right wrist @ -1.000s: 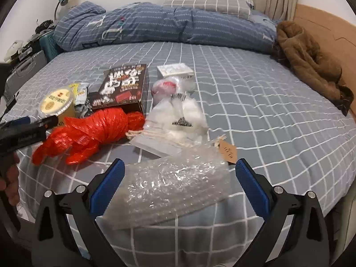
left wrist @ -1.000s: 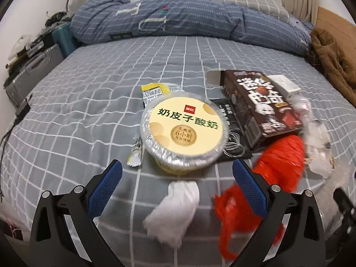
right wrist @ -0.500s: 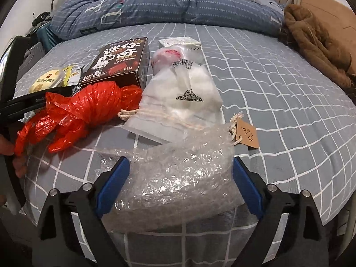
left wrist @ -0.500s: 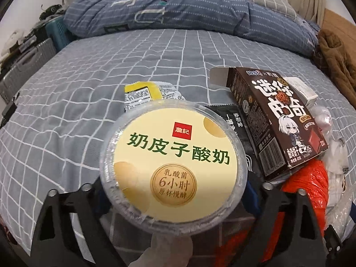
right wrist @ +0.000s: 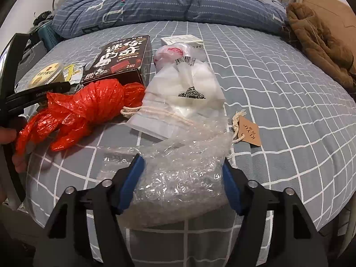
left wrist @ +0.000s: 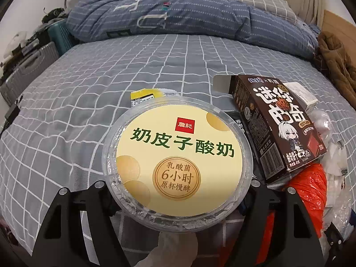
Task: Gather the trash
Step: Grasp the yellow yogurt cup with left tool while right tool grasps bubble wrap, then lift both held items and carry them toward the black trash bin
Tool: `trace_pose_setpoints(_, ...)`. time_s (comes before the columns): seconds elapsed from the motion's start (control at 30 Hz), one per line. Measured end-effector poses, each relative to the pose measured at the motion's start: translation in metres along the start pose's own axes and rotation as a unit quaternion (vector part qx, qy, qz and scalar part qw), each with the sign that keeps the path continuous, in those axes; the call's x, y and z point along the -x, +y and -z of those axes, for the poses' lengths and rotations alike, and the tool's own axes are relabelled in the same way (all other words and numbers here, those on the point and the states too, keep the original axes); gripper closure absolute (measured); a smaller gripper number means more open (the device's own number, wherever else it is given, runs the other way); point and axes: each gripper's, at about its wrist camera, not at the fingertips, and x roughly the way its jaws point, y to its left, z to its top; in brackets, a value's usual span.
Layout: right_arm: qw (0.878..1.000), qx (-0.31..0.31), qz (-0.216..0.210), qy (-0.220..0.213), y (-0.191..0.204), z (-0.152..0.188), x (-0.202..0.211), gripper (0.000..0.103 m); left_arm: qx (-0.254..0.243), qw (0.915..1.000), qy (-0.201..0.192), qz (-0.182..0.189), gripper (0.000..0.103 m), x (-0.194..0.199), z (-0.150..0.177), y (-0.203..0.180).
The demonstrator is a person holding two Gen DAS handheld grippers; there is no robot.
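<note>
Left gripper: the left gripper [left wrist: 178,198] sits around the yogurt cup [left wrist: 178,164]. Its jaws have just been closing, with the cup between them. The wide lid hides the fingertips, so it is not clear if they press on the cup yet.
Right gripper: the right gripper [right wrist: 181,182] has its blue pads on both sides of the bubble wrap [right wrist: 175,178]. Its jaws have just been closing too. The pads touch the wrap and look like they squeeze it.
Where the trash is: all of it lies on the checked bed sheet [right wrist: 278,84]. The cup is near the bed's left edge. The dark cookie box [left wrist: 276,126] is just beside it, and the red plastic bag [right wrist: 75,113] lies close in front of the box. The clear bag with string [right wrist: 184,93] touches the bubble wrap.
How to do it well: the left hand should squeeze the cup below its rim, gently, so it does not crack or pop out. The right hand should pinch a thick bunch of wrap, because it is soft and slippery.
Watch out: the paper tag [right wrist: 248,130] lies just beside the wrap and its string may come along when lifted.
</note>
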Motion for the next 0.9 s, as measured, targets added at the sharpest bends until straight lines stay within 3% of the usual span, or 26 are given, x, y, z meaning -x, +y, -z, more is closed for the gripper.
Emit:
trace_pose_setpoints(0.33, 1.000, -0.019, -0.006, -0.005, -0.008, -0.004, 0.015, 0.043, 0.010, 0.9999, -0.002, 0.006, 0.031, 0.014, -0.003, 0.006)
trace_pose_setpoints(0.9, 0.999, 0.000, -0.005, -0.054, -0.001, -0.018, 0.080, 0.043, 0.027, 0.9992, -0.019, 0.021, 0.031, 0.072, -0.010, 0.009)
